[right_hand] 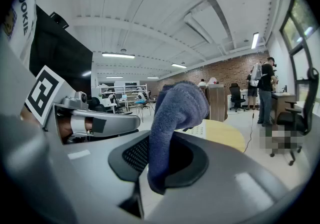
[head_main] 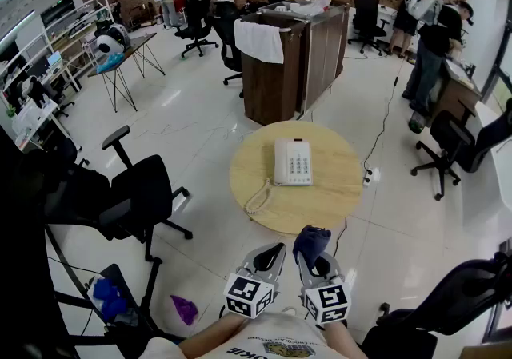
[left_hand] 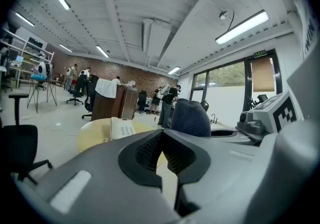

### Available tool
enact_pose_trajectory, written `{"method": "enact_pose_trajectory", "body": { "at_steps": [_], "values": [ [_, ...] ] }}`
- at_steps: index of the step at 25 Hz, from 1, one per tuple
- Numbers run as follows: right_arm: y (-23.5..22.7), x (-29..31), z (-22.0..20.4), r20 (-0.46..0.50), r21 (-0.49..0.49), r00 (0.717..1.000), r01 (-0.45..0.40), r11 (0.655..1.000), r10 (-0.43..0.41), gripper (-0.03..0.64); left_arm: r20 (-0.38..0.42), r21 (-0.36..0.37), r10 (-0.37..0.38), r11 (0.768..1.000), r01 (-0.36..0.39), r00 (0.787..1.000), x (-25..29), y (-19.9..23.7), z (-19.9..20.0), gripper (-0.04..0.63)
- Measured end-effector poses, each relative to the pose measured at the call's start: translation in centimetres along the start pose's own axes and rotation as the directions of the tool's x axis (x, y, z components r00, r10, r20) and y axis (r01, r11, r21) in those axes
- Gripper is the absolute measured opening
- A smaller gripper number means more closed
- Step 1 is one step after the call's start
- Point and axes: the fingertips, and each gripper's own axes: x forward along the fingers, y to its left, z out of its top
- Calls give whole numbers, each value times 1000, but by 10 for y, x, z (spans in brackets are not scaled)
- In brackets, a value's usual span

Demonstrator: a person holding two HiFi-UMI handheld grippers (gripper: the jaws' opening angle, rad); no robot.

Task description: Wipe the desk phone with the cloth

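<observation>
A white desk phone (head_main: 293, 161) lies on the round wooden table (head_main: 336, 197), its coiled cord (head_main: 259, 199) trailing to the near left edge. Both grippers are held close to my body, short of the table. My right gripper (head_main: 312, 257) is shut on a dark blue cloth (head_main: 310, 241), which stands up from its jaws (right_hand: 175, 118). My left gripper (head_main: 270, 258) is shut with nothing in it; its pads (left_hand: 150, 150) meet. In the left gripper view the phone (left_hand: 123, 129) shows ahead and the cloth (left_hand: 190, 117) at the right.
A black office chair (head_main: 132, 193) stands left of the table. A second chair (head_main: 448, 145) is at the right, with a cable (head_main: 384, 129) running across the floor to a socket. A wooden cabinet (head_main: 292, 61) stands beyond the table. Several people work at the back.
</observation>
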Motion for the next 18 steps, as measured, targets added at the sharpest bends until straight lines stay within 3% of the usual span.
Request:
{"method": "enact_pose_trajectory", "body": {
  "at_steps": [18],
  "values": [
    [-35,-10,-6,-7,0,1000,-2,1000,2,64,-5,5,13,1000,-13,1000,21,-21,-5,-8]
  ]
}}
